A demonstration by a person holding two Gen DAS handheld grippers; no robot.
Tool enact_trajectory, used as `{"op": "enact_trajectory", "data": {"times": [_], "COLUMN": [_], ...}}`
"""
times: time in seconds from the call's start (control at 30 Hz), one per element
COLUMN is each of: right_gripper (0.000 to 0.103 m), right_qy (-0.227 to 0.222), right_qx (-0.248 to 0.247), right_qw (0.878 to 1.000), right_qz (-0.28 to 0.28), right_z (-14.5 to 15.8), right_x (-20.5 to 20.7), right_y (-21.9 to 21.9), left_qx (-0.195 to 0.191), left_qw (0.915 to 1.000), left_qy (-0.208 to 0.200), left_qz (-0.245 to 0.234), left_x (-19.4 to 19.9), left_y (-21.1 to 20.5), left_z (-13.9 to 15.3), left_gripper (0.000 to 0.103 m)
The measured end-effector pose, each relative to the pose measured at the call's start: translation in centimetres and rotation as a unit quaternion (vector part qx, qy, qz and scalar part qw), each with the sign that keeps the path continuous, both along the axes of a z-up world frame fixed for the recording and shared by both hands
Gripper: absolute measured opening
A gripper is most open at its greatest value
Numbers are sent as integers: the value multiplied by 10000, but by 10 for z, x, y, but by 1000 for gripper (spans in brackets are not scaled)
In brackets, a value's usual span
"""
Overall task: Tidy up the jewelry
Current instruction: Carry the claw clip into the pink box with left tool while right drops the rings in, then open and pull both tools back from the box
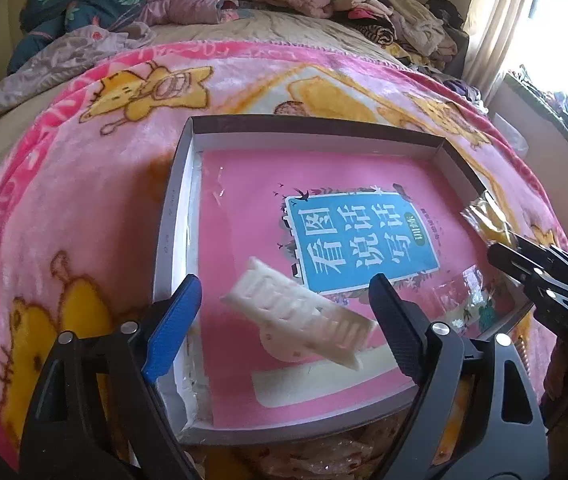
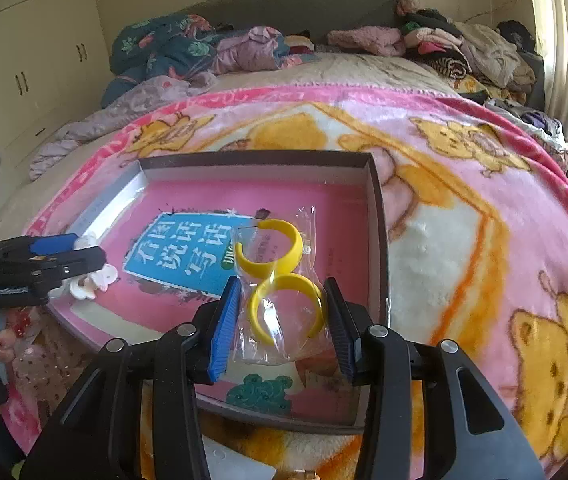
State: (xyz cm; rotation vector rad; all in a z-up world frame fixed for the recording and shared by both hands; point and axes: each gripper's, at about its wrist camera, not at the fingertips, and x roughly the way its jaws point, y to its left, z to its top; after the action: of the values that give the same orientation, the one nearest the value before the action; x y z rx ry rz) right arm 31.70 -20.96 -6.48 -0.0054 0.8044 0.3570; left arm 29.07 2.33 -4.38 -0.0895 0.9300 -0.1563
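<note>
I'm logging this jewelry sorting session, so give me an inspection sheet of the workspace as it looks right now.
Surface: pink cartoon blanket over a bed.
Job's things: shallow box with a pink book lying flat inside; white hair clip on the book; clear packet of yellow hoop earrings above the box.
Clutter: heaps of clothes and bedding along the headboard.
Grippers: left hand-held gripper open, pads clear of the clip between them; right hand-held gripper shut on the earring packet.
Cables: nothing seen.
Surroundings: white wardrobe, curtain, bright window.
</note>
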Motion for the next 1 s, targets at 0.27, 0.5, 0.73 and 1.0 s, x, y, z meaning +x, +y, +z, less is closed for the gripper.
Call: {"op": "enact_trajectory", "data": {"times": [0.27, 0.5, 0.73, 1.0], "right_gripper": [44, 53, 59, 68], "right_qy": [236, 146, 33, -134], "right_qx": [76, 71, 162, 174], "right_qw": [9997, 9999, 9999, 9997], "right_qz": [10, 3, -24, -78], "right_z": [-9, -4, 9, 25], "right_x": [2, -11, -39, -75], "right_y": [2, 0, -7, -17], "left_qx": [-78, -94, -162, -246], "left_qw": [10000, 9999, 9996, 9991], "left_qy": [-39, -79, -167, -292], "left_qz": [46, 90, 135, 157], "left_x": [-14, -27, -44, -69], "left_y": [6, 10, 15, 18], "left_z": [5, 11, 19, 31], "left_gripper": [78, 78, 78, 83]}}
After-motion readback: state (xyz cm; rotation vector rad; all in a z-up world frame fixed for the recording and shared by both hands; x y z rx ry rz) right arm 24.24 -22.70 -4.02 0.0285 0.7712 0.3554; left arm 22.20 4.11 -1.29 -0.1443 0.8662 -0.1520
